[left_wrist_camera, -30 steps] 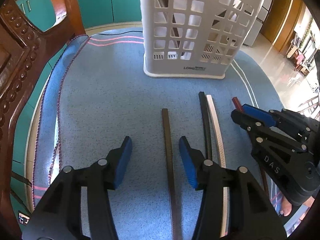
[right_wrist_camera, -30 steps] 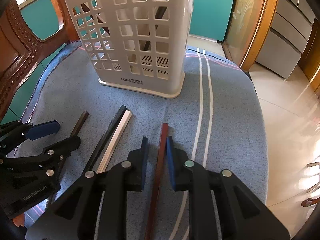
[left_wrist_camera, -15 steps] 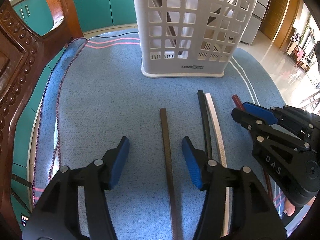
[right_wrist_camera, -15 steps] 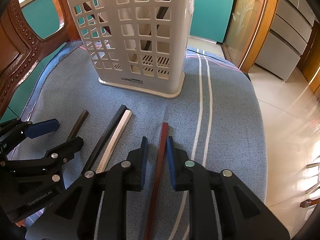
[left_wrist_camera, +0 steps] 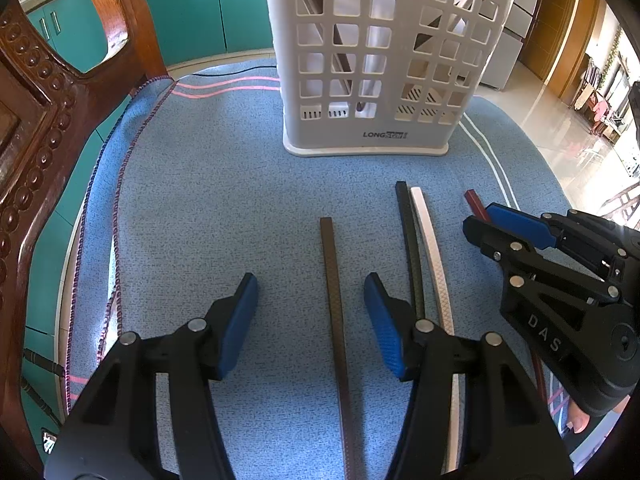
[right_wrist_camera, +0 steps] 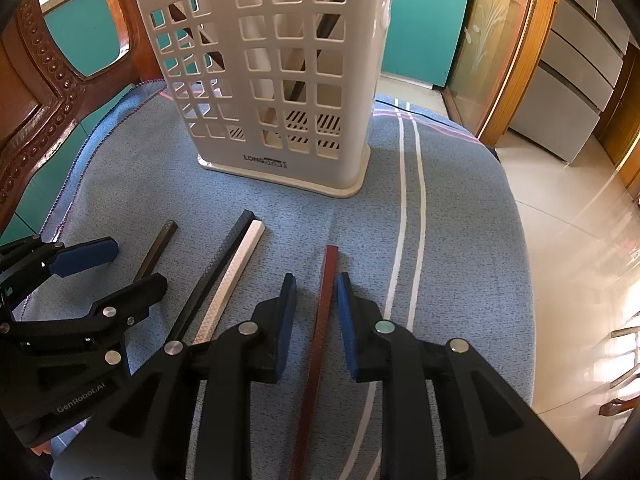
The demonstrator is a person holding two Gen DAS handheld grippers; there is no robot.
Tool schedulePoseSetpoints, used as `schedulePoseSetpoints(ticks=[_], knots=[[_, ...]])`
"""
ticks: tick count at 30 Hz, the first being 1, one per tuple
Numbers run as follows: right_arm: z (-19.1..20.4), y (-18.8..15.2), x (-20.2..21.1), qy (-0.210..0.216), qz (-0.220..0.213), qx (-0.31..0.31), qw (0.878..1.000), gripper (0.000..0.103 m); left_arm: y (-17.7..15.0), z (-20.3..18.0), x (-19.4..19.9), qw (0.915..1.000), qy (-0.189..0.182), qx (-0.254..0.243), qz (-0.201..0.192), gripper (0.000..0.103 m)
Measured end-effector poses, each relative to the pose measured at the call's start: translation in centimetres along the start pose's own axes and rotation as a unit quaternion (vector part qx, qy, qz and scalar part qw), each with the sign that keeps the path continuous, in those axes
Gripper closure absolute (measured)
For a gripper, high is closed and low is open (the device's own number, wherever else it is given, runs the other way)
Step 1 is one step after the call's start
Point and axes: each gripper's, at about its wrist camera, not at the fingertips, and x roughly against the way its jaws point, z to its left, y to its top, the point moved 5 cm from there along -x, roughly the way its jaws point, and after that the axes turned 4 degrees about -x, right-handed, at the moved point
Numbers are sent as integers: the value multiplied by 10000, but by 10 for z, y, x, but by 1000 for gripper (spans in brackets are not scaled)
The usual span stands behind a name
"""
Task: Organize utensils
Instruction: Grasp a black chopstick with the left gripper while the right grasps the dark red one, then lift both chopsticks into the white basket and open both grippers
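Several chopsticks lie on a blue cloth (left_wrist_camera: 208, 208) in front of a white slotted holder (left_wrist_camera: 384, 64). A dark brown chopstick (left_wrist_camera: 334, 300) lies between the fingers of my open left gripper (left_wrist_camera: 310, 292). A black chopstick (left_wrist_camera: 408, 240) and a white chopstick (left_wrist_camera: 430, 248) lie side by side to its right. My right gripper (right_wrist_camera: 316, 292) straddles a red-brown chopstick (right_wrist_camera: 326, 288), its jaws narrowly apart and not touching it. The right gripper also shows in the left wrist view (left_wrist_camera: 504, 228). The holder (right_wrist_camera: 276, 80) has dark sticks inside.
A carved wooden chair back (left_wrist_camera: 44, 92) rises at the left edge of the cloth. Teal cabinets (left_wrist_camera: 224, 4) stand behind. The cloth's right edge (right_wrist_camera: 520, 240) drops off to a tiled floor (right_wrist_camera: 576, 216). White stripes (right_wrist_camera: 408, 208) run along the cloth.
The left gripper has drawn back a little and opened wider around the dark brown chopstick. The right gripper's jaws have parted slightly around the red-brown chopstick.
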Motion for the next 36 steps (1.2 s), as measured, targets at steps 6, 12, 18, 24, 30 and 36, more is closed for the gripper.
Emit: schedulePoseSetpoints(ticks=[6,12,18,24,30,36], knots=[[0,0,0,10,4,-7,10000,79,-1,4,2,10000,-20,41,-5,51],[0,0,0,19,25,-15,10000,79,2,14,1,9999,18,130,2,64],[3,0,0,186,58,-35,9998,95,7,27,-3,9997,31,240,-39,94],[-3,4,11,490,-74,-234,9985,96,19,47,6,9980,-100,558,-275,96],[-15,19,70,1091,-699,-420,9907,96,38,65,60,9924,-296,650,-1002,96],[-21,21,139,1652,-1362,-475,9757,96,51,72,137,9735,-331,536,-2198,96]])
